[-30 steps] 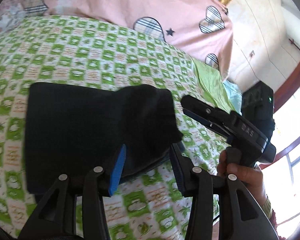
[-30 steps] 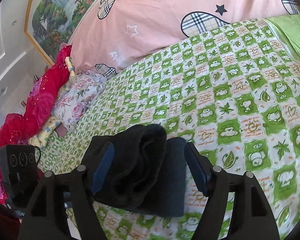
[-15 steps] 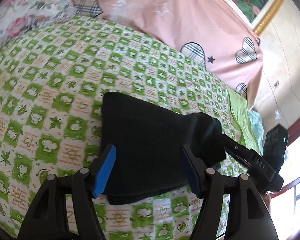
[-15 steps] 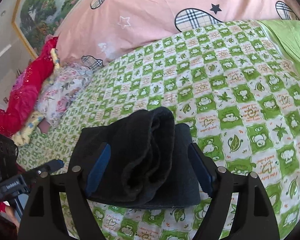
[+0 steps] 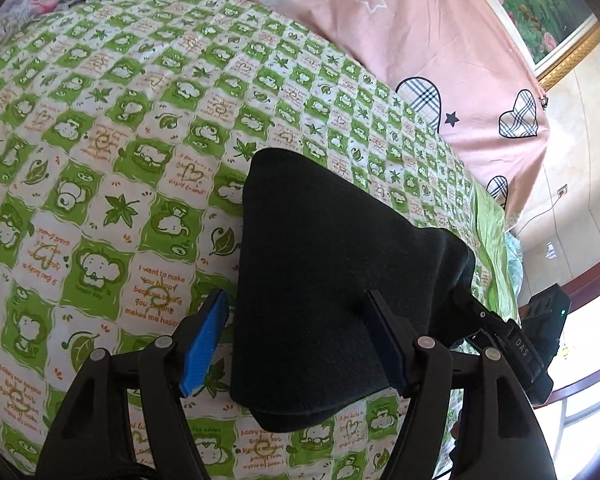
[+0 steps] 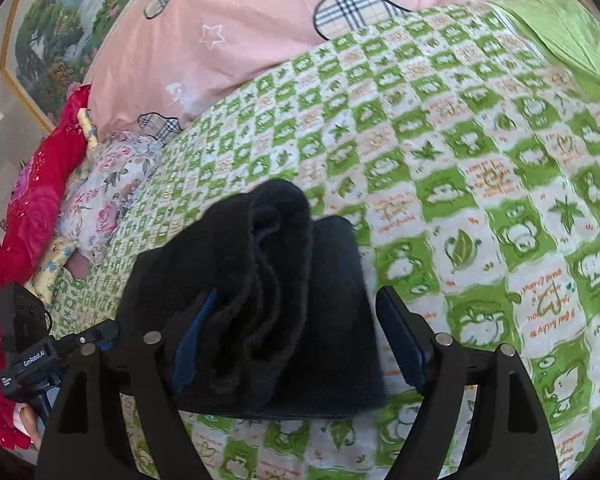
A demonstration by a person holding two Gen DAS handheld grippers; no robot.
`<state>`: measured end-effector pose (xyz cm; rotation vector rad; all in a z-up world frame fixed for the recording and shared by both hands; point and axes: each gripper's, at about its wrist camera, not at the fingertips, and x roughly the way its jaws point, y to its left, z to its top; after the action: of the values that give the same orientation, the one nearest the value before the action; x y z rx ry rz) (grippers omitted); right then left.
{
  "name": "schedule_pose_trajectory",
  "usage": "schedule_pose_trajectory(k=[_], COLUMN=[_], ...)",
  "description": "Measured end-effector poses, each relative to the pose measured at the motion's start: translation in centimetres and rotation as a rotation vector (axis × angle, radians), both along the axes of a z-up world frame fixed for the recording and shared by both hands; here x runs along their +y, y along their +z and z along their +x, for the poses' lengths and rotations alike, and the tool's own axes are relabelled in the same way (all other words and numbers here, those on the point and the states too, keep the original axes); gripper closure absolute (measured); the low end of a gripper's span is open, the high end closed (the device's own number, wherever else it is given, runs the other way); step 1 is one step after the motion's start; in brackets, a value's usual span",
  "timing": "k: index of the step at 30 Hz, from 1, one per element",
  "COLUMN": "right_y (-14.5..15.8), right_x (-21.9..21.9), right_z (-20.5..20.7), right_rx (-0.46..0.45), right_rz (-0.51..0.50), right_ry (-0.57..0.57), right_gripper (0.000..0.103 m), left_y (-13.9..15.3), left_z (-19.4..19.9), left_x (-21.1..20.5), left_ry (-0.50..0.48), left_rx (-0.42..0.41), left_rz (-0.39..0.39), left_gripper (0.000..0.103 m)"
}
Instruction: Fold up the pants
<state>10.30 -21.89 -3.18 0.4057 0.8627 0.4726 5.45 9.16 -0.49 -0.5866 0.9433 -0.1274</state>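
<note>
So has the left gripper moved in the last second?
Yes. The left gripper swung left: the pink quilt slid rightward in its view, and the black pants now fill its open jaws.

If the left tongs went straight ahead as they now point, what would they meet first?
Most likely the black pants, lying folded on the green checked bedsheet right between and ahead of the open left tongs; depth is unclear.

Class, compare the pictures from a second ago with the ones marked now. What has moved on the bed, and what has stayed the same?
Both grippers have carried the black pants further up the green checked sheet toward the pink quilt. The left gripper and the right gripper stay wide open around the bunched cloth; whether they pinch it is unclear. The bedding has not moved.
</note>
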Motion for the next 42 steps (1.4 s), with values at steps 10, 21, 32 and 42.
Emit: schedule_pose_trajectory(k=[10, 21, 32, 42], right_y=[-1.3, -1.0, -1.8, -1.3], right_x=[-1.7, 0.0, -0.5, -0.3], right_z=[-0.6, -0.3, -0.4, -1.2], right_rx=[-0.005, -0.001, -0.005, -0.020], right_rz=[0.018, -0.011, 0.042, 0.083], right_ry=[-0.014, 0.022, 0.052, 0.050], right_gripper=[0.033, 0.032, 0.039, 0.051], left_y=[-1.0, -2.0, -3.6, -2.6], left_z=[0.5, 1.3, 2.4, 2.3], left_x=[-0.6, -0.9, -1.5, -2.1], left_ry=[-0.013, -0.022, -0.050, -0.082], left_rx=[0.026, 0.045, 0.059, 0.039], left_rz=[0.012, 0.032, 0.068, 0.077], left_gripper=[0.033, 0.031, 0.042, 0.067])
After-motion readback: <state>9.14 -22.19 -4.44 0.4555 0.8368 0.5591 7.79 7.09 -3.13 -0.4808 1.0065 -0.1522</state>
